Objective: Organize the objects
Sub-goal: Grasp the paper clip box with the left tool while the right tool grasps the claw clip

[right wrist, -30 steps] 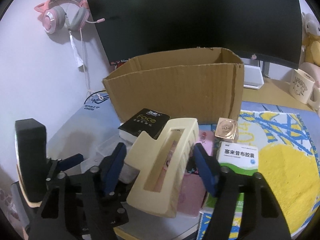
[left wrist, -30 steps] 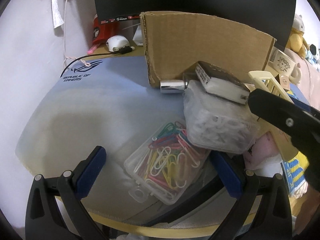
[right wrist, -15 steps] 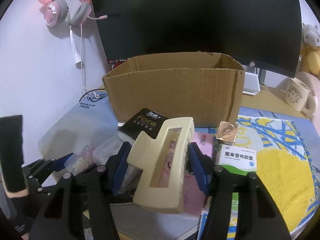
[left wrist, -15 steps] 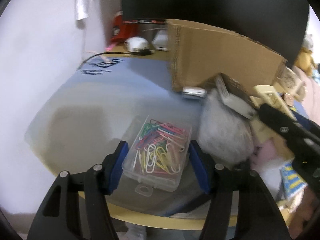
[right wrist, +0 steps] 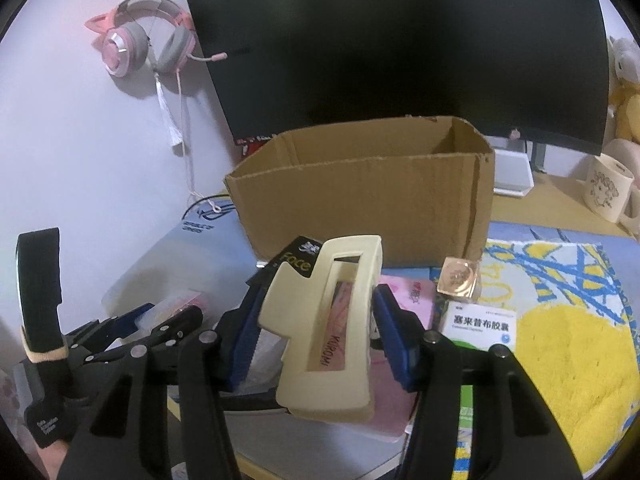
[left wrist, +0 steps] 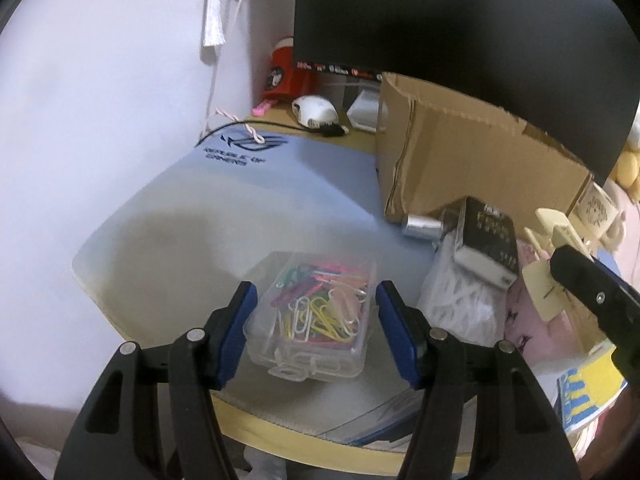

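Left gripper (left wrist: 314,322): closed in around a clear box of paper clips (left wrist: 316,312); the blue pads sit against its two long sides, gripping it. It closed hard within the last second and has held that width since.
Box of paper clips: at 6 o'clock in the left wrist view, at the near edge of the pale blue desk mat (left wrist: 240,200). Whether it is lifted clear of the mat I cannot tell.
Right gripper (right wrist: 314,334): clamped on a cream hair claw (right wrist: 326,332), one blue pad on each side; its jaws have just been closing a little further on it.
Hair claw: dead centre in the right wrist view, tilted, its top toward 12 o'clock, carried above a pink packet (right wrist: 400,308).
Cardboard box (right wrist: 364,200): open-topped, at 12 o'clock from the claw, standing in front of a dark monitor (right wrist: 400,40).
Clutter by the box: a black carton (left wrist: 486,240) lying on a bag of white bits (left wrist: 460,300), at 3 o'clock from the paper clips; a silver cylinder (left wrist: 422,227) at the box's foot.
Right of the claw: a small gold cube (right wrist: 458,278) and a white medicine packet (right wrist: 478,326) at 3 o'clock, on a yellow and blue cloth (right wrist: 568,340).
Wall: a pink headset (right wrist: 142,42) hangs at 10 o'clock.
Far right: a cream mug (right wrist: 606,188) at 2 o'clock.
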`<state>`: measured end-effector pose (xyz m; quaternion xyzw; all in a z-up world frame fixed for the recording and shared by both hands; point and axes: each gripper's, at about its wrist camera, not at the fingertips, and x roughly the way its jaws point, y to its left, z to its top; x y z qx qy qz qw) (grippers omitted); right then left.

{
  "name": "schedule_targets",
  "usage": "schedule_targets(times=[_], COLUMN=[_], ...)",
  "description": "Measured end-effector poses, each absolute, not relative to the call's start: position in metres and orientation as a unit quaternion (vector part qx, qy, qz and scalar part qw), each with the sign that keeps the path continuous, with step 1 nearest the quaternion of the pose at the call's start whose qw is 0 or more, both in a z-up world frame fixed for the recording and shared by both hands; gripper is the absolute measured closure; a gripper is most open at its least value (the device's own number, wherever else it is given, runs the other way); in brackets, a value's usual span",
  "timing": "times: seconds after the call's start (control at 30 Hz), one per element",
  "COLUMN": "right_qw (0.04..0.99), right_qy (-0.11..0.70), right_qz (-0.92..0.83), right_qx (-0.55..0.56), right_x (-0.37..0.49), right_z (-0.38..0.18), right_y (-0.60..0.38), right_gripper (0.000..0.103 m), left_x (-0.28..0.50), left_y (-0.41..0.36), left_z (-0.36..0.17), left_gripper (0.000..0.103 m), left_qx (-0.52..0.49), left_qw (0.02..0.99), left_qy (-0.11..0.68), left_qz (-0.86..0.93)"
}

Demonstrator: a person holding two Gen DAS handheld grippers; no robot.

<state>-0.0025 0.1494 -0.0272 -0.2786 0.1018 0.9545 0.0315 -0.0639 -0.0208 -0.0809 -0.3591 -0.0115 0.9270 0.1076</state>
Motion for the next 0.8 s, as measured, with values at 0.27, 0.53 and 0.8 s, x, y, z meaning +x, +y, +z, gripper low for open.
schedule_targets(times=[0.27,0.53,0.8], right_qw=[0.030,0.034,0.021], right_qy=[0.095,0.103,0.098], right_qz=[0.951,0.955,0.959], right_qx=[-0.292,-0.277,-0.265], right_x=[-0.007,-0.002,-0.002], right_z=[-0.031,-0.026,-0.009], right_y=[0.151,0.154,0.159], right_gripper=[0.050,0.050,0.050], left_x=[-0.063,-0.063,-0.060], left_y=[-0.020,-0.020,-0.015], left_z=[-0.070,-0.066,-0.042], left_gripper=[0.043,0.043,0.043], left_qx=[-0.349,-0.339,-0.306], left_qw=[0.099,0.110,0.106], left_qy=[-0.020,-0.037,-0.036], left_qz=[0.932,0.934,0.945])
